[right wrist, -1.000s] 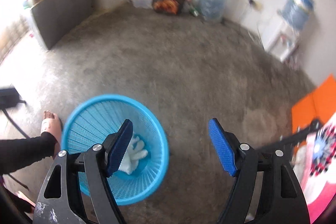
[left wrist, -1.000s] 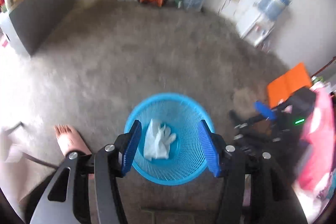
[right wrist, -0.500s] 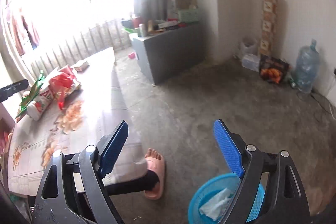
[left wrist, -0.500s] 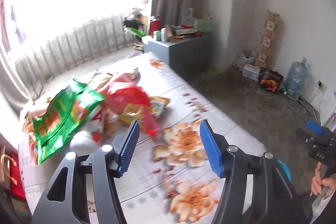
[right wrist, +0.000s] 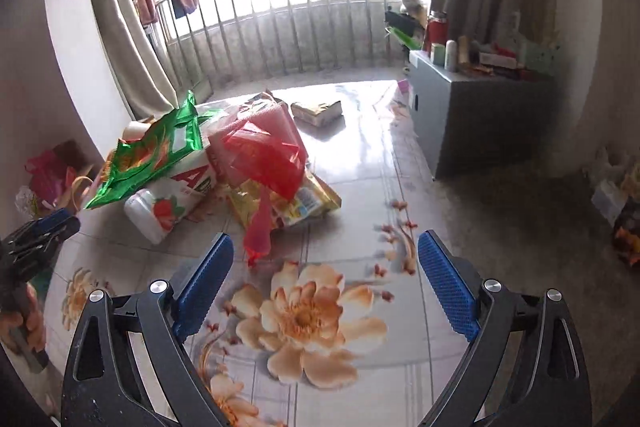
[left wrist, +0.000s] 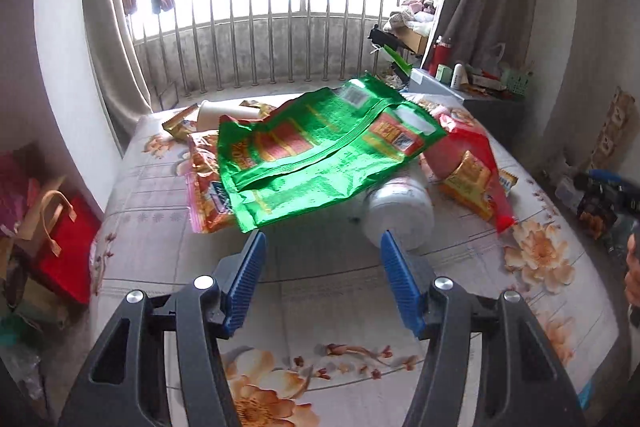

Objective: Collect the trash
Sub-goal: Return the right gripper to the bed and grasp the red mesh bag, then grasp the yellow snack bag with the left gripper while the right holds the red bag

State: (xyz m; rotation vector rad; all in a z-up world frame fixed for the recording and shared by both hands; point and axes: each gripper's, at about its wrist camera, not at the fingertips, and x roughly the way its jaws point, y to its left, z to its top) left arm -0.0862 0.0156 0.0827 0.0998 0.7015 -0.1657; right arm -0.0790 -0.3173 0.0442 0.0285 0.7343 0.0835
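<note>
Both views swung from bin to table (left wrist: 320,267) | left gripper (left wrist: 322,259) apart, empty | right gripper (right wrist: 326,267) opening, empty

Right gripper (right wrist: 325,273) jaws opening, empty, above floral table (right wrist: 360,155) near wrappers (right wrist: 256,155)

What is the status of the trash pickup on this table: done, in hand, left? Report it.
Done: nothing visible confirms it; no bin is in view. In hand: nothing; the left gripper is open and empty, the right gripper is empty, jaws opening. Left: the whole pile on the table: green bag, red bag, white bottle, yellow wrappers.
</note>
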